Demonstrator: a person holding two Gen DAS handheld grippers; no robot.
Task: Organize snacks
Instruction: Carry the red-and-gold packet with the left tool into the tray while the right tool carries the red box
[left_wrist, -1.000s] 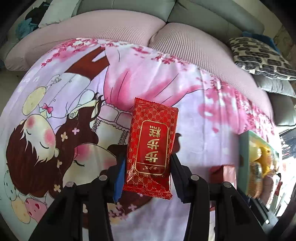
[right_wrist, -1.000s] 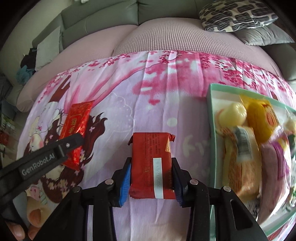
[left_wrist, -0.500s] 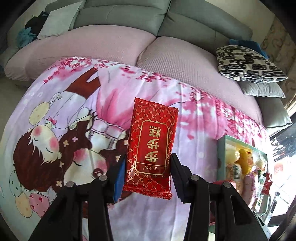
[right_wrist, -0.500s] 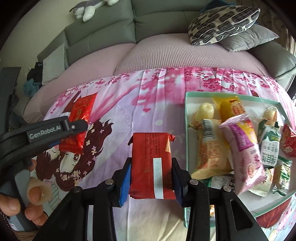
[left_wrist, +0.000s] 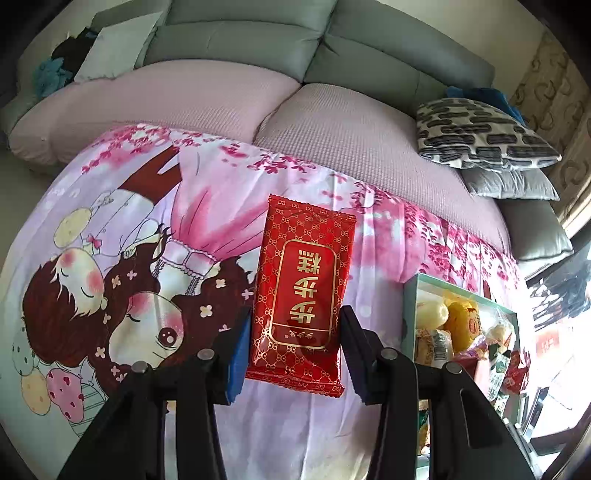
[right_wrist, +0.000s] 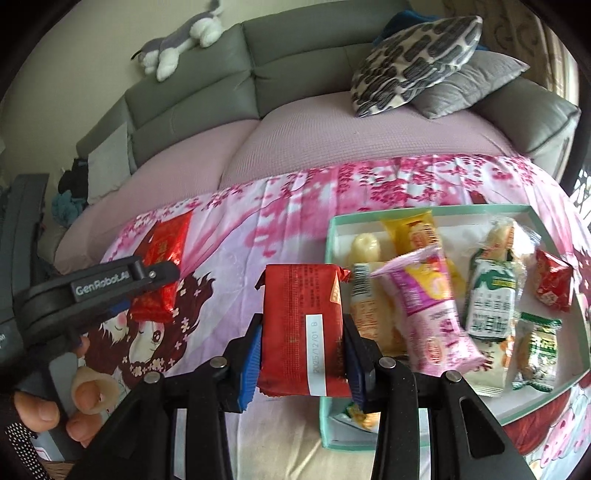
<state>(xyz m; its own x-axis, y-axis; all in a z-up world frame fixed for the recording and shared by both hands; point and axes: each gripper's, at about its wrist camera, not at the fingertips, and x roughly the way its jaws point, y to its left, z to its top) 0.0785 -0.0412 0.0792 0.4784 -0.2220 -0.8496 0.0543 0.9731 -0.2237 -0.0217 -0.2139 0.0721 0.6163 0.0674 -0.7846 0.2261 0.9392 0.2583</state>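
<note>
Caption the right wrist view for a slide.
Right claw grips a red snack pack beside the snack-filled teal tray.

A teal snack box sits on the cartoon-print cloth.

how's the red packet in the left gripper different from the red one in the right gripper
The left gripper's packet shows a glossy front with a gold lattice and gold-framed characters; the right gripper's packet shows a plainer face with fine print and a white date strip. The left gripper's packet looks flat and long, the right gripper's packet thicker and blockier. Both are red, sealed, and clamped at their side edges: one in the left gripper, one in the right gripper.
</note>
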